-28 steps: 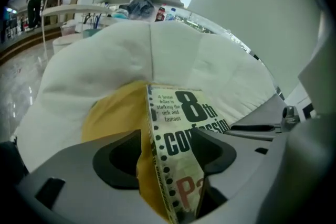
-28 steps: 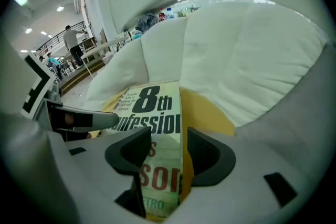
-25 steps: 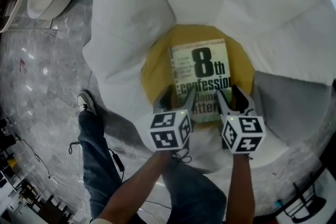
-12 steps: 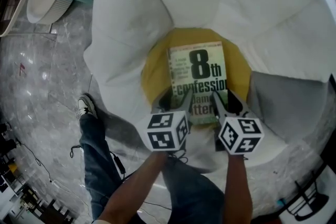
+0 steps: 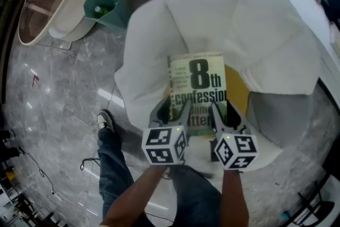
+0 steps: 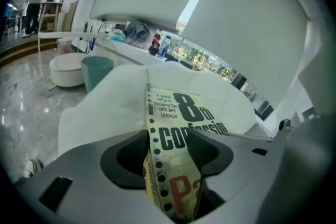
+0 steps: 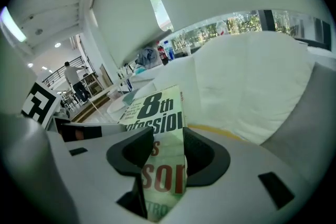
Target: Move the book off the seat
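The book (image 5: pixel 197 87), a pale green paperback with a big "8th" on its cover, is held up over the yellow seat cushion (image 5: pixel 240 94) of a white petal-shaped chair (image 5: pixel 228 18). My left gripper (image 5: pixel 171 106) clamps the book's near left edge at the spine. My right gripper (image 5: pixel 224 109) clamps its near right edge. In the left gripper view the book (image 6: pixel 178 123) stands on edge between the jaws of the left gripper (image 6: pixel 168 149). In the right gripper view the book (image 7: pixel 157 113) is pinched by the right gripper (image 7: pixel 167 157). Most of the cushion is hidden under the book.
A grey side cushion (image 5: pixel 276 114) lies at the chair's right. On the marble floor at the left stand a teal bin (image 5: pixel 106 5) and a round white stool (image 5: pixel 53 8). The person's shoe (image 5: pixel 106 120) and jeans are below the grippers.
Both grippers have risen with the book, which now sits higher and covers more of the yellow cushion. The head view has shifted, showing more of the floor and the chair's back.
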`<state>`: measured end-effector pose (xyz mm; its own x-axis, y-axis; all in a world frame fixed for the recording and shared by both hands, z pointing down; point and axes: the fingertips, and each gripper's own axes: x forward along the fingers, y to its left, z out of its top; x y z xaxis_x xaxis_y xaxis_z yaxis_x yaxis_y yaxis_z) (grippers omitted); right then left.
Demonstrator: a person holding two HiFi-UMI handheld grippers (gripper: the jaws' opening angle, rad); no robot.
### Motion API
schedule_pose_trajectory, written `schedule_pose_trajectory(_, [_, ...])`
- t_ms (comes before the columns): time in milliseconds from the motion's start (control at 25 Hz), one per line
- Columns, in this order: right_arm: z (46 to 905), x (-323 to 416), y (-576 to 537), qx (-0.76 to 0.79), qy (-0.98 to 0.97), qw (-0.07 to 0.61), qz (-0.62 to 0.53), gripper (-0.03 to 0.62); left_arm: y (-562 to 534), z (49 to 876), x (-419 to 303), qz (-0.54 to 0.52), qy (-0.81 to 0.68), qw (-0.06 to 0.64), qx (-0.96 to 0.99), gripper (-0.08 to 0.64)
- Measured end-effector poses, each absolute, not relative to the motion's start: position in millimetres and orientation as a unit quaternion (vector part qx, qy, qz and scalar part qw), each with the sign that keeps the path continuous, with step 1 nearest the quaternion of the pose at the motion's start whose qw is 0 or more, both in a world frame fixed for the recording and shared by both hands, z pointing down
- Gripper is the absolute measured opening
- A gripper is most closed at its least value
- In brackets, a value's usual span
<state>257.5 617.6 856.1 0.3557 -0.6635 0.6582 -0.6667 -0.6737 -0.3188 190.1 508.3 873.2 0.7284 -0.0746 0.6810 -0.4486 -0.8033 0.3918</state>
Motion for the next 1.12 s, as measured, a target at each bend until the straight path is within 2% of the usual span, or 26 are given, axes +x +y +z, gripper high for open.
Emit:
schedule_pose_trajectory(480, [602.7, 251.1, 486.5, 0.850, -0.455, -0.029, 0.266, 0.183, 377.4, 615.8, 181.9, 0.225, -0.181, 0.221, 0.932, 0.244])
schedule_pose_trajectory(840, [406.6, 203.0, 390.3, 0.833, -0.524, -0.056, 0.167, 0.183, 286.5, 412.7, 123.4, 0.134, -0.241, 0.169, 0.946, 0.244])
schedule_pose_trajectory(1120, [294.6, 140.3, 315.0, 0.797, -0.589, -0.068, 0.114, 0.183, 222.7, 299.4, 47.4, 0.082, -0.306, 0.142, 0.938, 0.244])
